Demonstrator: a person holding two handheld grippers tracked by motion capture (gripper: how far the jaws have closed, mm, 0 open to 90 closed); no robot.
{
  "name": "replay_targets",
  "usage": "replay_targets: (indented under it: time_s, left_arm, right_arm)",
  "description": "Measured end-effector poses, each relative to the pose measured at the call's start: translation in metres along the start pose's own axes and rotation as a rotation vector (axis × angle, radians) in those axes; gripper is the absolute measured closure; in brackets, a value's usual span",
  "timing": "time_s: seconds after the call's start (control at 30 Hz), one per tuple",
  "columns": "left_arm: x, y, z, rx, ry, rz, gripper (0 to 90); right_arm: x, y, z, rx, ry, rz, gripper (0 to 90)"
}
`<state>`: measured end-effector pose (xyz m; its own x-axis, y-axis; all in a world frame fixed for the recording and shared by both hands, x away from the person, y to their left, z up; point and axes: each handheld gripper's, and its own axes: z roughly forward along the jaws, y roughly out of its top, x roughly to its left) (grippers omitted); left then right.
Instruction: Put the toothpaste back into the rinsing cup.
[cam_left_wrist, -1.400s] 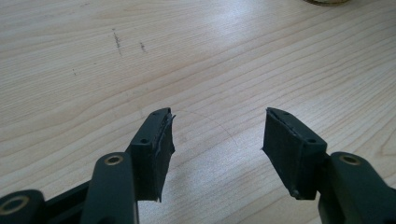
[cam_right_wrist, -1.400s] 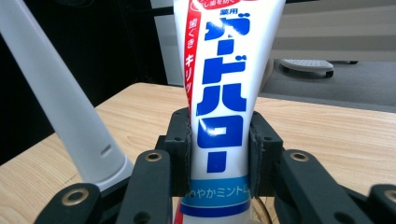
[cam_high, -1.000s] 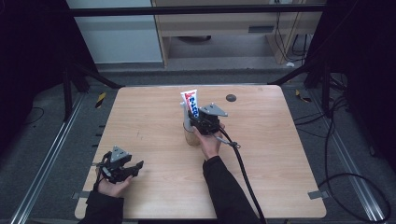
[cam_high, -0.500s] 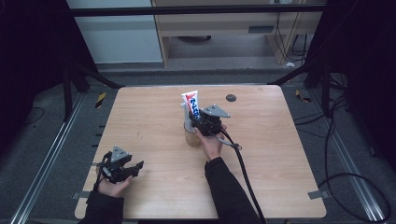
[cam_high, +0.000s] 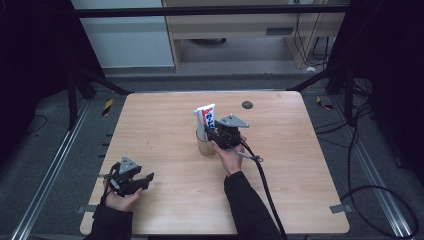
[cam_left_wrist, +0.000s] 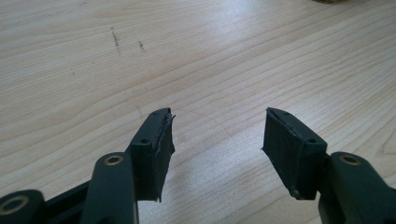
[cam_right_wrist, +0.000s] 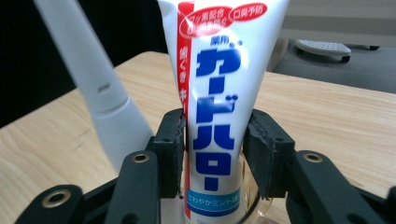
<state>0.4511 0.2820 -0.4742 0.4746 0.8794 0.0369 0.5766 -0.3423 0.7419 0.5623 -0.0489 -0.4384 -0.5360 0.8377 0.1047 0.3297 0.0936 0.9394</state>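
Little has shifted since the earlier frame: the right gripper (cam_right_wrist: 212, 149) stays at the glass (cam_high: 204, 145) mid-table, its jaws having just been opening, now flanking the tube (cam_right_wrist: 219, 93) and barely touching it. Tube and a white handle (cam_right_wrist: 88, 79) stand upright in the glass. Left gripper (cam_left_wrist: 215, 140) rests near the table (cam_high: 300, 165) edge, jaws apart, empty.

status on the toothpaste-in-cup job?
Done: the toothpaste tube stands in the clear cup, beside a white toothbrush handle. In hand: the right tool sits around the tube, its jaws just opening; a gap shows at one pad. Left: pulling that tool clear. The left tool rests open over bare table.
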Motion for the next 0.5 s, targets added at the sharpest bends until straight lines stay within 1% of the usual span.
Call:
replay_targets:
  time_s: [0.03, 0.07, 0.1, 0.13, 0.17, 0.3, 0.37, 0.43, 0.5]
  left_arm:
    - [0.0, 0.0, 0.0, 0.0, 0.0, 0.0, 41.7]
    - [0.0, 0.0, 0.0, 0.001, 0.001, 0.0, 41.7]
    - [0.0, 0.0, 0.0, 0.002, 0.0, 0.0, 41.7]
    - [0.0, 0.0, 0.0, 0.002, 0.001, 0.0, 41.7]
    - [0.0, 0.0, 0.0, 0.001, 0.001, 0.0, 41.7]
    - [0.0, 0.0, 0.0, 0.0, 0.001, 0.001, 41.7]
    - [0.0, 0.0, 0.0, 0.001, 0.0, 0.002, 41.7]
    - [0.0, 0.0, 0.0, 0.003, 0.0, 0.002, 41.6]
    - [0.0, -0.001, 0.0, 0.005, -0.002, 0.003, 41.5]
  right_arm:
    - [0.0, -0.001, -0.001, 0.004, 0.001, -0.006, 56.5]
    - [0.001, -0.001, -0.002, 0.002, 0.0, -0.009, 57.9]
    - [0.001, -0.002, -0.005, -0.029, -0.005, -0.012, 62.0]
    - [0.0, 0.0, -0.008, -0.044, -0.011, -0.008, 61.8]
    - [-0.001, 0.003, -0.011, -0.051, -0.007, 0.0, 61.7]
    - [-0.002, 0.01, -0.025, -0.037, -0.02, -0.003, 58.8]
    - [-0.005, 0.011, -0.033, -0.018, -0.041, -0.011, 56.6]
    - [-0.009, 0.011, -0.043, -0.005, -0.058, -0.017, 53.3]
    - [-0.016, 0.008, -0.052, 0.019, -0.058, -0.013, 49.1]
